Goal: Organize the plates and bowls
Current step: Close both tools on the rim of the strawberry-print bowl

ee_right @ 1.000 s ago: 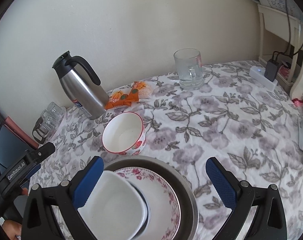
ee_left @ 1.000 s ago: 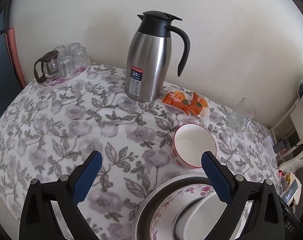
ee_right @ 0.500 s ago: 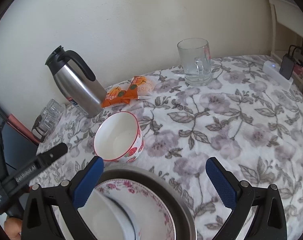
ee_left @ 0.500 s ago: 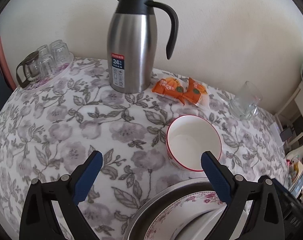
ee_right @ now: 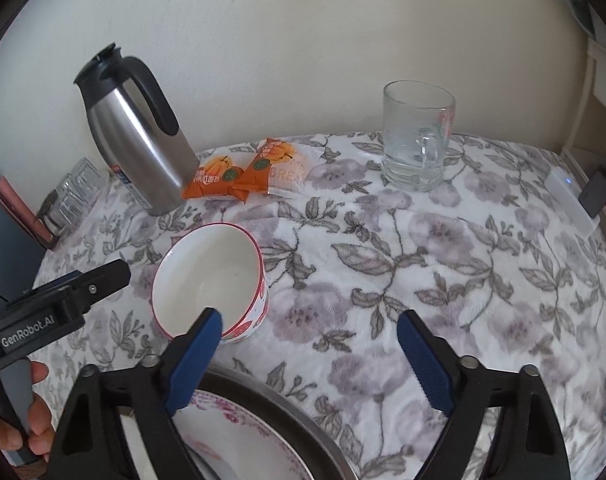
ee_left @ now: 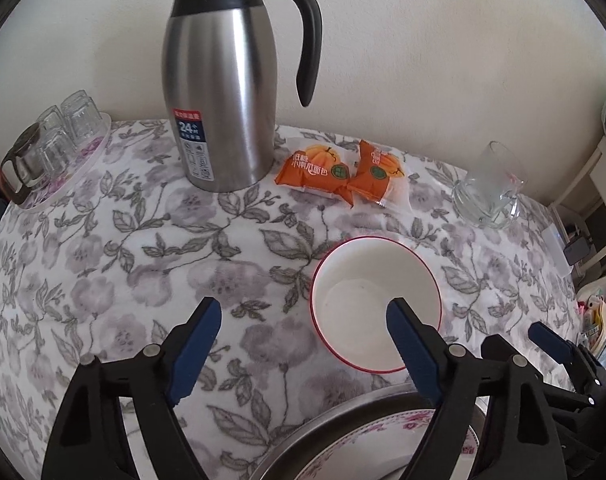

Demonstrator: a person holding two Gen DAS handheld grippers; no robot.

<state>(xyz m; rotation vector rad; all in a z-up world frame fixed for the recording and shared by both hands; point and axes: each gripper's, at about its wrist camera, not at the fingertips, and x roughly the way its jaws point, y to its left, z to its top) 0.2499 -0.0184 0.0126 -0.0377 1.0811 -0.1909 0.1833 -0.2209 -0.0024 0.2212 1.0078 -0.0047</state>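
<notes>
Red-rimmed bowl (ee_left: 377, 304) sits upright on the floral cloth (ee_left: 143, 264), just beyond the steel basin (ee_right: 287, 408) that holds the flowered plate (ee_right: 239, 436).

We note both claws converging on that bowl from opposite sides. Left gripper (ee_left: 303, 354): jaws closing, nothing between the pads; bowl lies ahead and to its right, the right-hand finger crossing the near inside of the rim in our view. Touching or merely over it, we cannot tell. Right gripper (ee_right: 311, 354): jaws also closing, nothing gripped; bowl lies ahead and to its left, with the left-hand finger overlapping the bowl's near rim.

Round bowl, so no long axis to line up with; what matters is one pad inside the wall, one outside. We judge the two claws about equally near. Neither is centred on the bowl.

Flask (ee_left: 219, 92), snack packs (ee_left: 339, 172) and glass mug (ee_right: 417, 140) stand further back, apart from the bowl.
</notes>
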